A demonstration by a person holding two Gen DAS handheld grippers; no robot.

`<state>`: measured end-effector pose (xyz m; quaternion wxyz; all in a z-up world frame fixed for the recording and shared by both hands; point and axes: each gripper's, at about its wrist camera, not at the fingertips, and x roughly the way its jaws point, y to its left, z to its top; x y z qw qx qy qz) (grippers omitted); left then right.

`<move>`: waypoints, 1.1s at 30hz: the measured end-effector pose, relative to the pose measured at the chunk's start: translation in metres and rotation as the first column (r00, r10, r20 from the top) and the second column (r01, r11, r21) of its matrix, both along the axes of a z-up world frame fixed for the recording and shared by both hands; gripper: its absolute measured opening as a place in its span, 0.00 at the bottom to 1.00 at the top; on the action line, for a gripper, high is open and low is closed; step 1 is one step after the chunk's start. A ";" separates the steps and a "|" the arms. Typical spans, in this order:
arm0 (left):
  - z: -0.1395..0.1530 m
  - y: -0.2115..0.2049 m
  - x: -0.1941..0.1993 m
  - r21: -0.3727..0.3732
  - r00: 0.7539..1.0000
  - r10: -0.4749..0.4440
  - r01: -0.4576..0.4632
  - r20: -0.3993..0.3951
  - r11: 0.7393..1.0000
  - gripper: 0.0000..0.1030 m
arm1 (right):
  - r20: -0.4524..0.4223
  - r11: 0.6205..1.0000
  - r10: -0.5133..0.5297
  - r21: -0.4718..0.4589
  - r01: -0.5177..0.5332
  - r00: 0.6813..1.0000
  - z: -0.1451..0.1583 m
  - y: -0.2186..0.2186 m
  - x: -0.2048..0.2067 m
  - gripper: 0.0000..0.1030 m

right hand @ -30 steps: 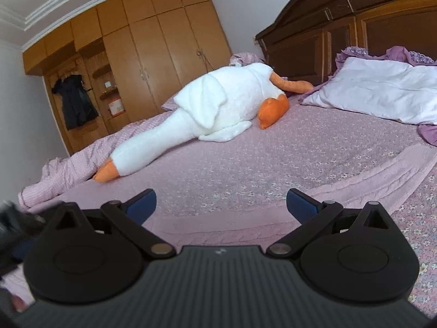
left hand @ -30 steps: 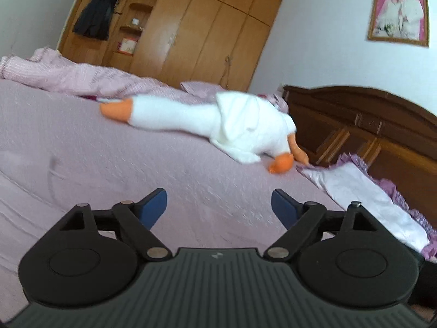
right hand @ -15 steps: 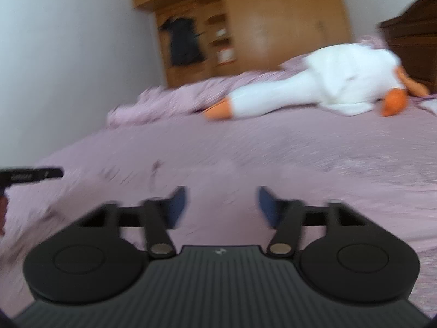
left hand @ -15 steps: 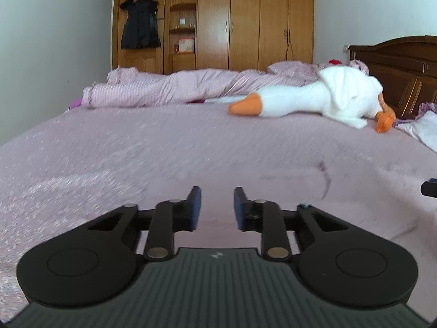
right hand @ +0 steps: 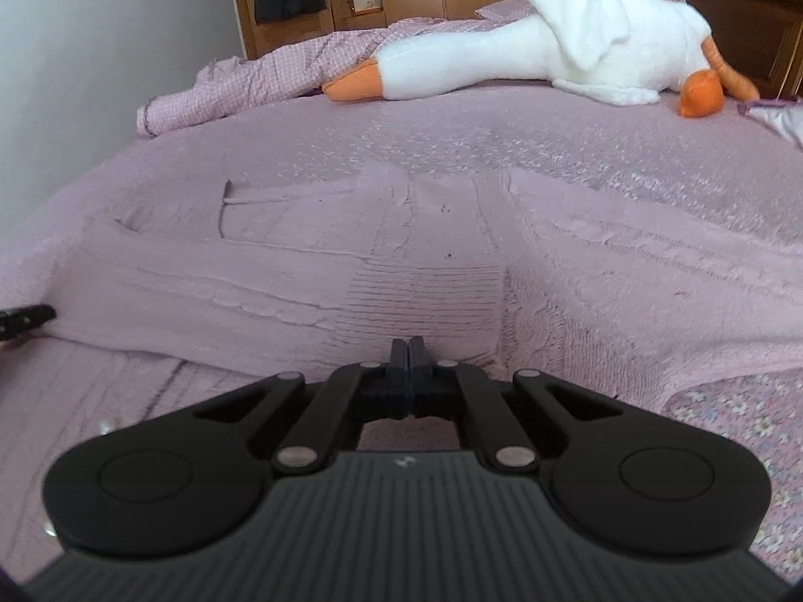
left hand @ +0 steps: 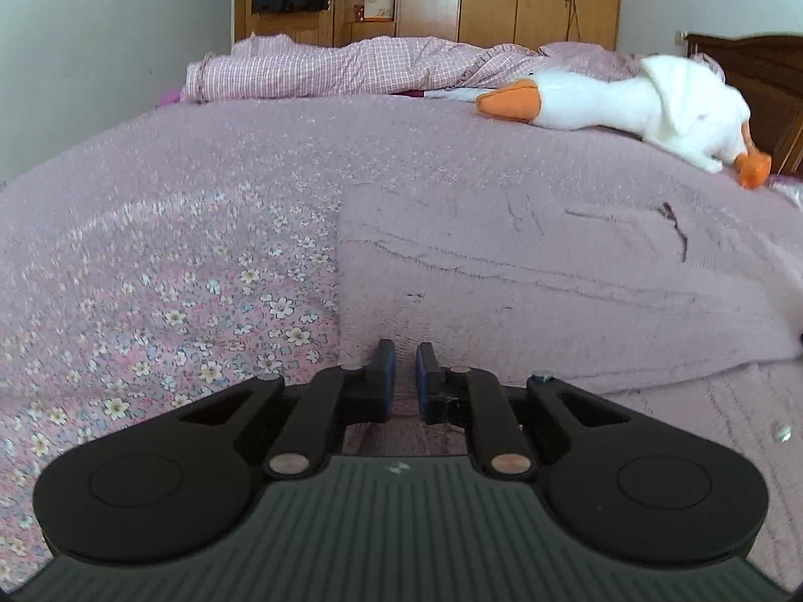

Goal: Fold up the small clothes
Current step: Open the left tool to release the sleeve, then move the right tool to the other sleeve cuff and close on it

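At sweater [right hand: 426,271] hem, both grippers clamped.

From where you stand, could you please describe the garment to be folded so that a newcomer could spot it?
On the bed's floral sheet, nearer than the white goose toy, lies a pale pink knitted garment spread flat. Its ribbed knit and plain colour set it apart from the flowered sheet.

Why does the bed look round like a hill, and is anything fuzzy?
Left wrist view: the fisheye lens bends the bed into a dome, and the flowers near its edges smear. Right wrist view: same bulge, and the toy goose looks soft.
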<state>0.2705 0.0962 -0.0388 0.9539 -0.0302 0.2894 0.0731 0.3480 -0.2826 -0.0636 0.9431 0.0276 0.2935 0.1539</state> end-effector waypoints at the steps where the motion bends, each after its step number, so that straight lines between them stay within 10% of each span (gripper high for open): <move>1: 0.001 -0.002 -0.001 0.011 1.000 0.000 0.000 0.006 1.000 0.15 | 0.010 1.000 0.003 0.000 -0.003 1.000 -0.001 -0.001 -0.003 0.00; 8: 0.029 -0.014 -0.020 0.016 0.997 0.052 -0.053 0.064 0.998 0.18 | 0.071 0.999 0.000 0.048 -0.004 0.997 0.006 -0.024 -0.021 0.08; 11: 0.045 -0.019 -0.032 0.007 0.996 0.060 -0.060 0.066 0.998 0.41 | 0.082 0.997 -0.019 0.082 0.012 0.996 0.009 -0.053 -0.025 0.09; 16: 0.071 -0.023 -0.051 0.026 0.993 0.049 -0.052 0.106 0.998 0.66 | 0.080 0.980 -0.132 0.164 0.117 0.988 0.007 -0.120 -0.037 0.71; 19: 0.082 -0.021 -0.061 0.055 0.992 0.043 -0.050 0.117 0.997 0.73 | 0.064 0.953 -0.226 0.222 0.207 0.972 0.005 -0.165 -0.043 0.71; 29: 0.081 0.001 -0.049 0.056 0.979 0.089 -0.101 0.184 0.993 0.76 | -0.120 0.655 -0.656 0.401 0.640 0.746 -0.031 -0.312 -0.075 0.81; 33: 0.078 0.004 -0.034 0.073 0.977 0.106 -0.122 0.185 0.990 0.76 | -0.148 0.587 -0.680 0.477 0.654 0.718 -0.043 -0.334 -0.068 0.81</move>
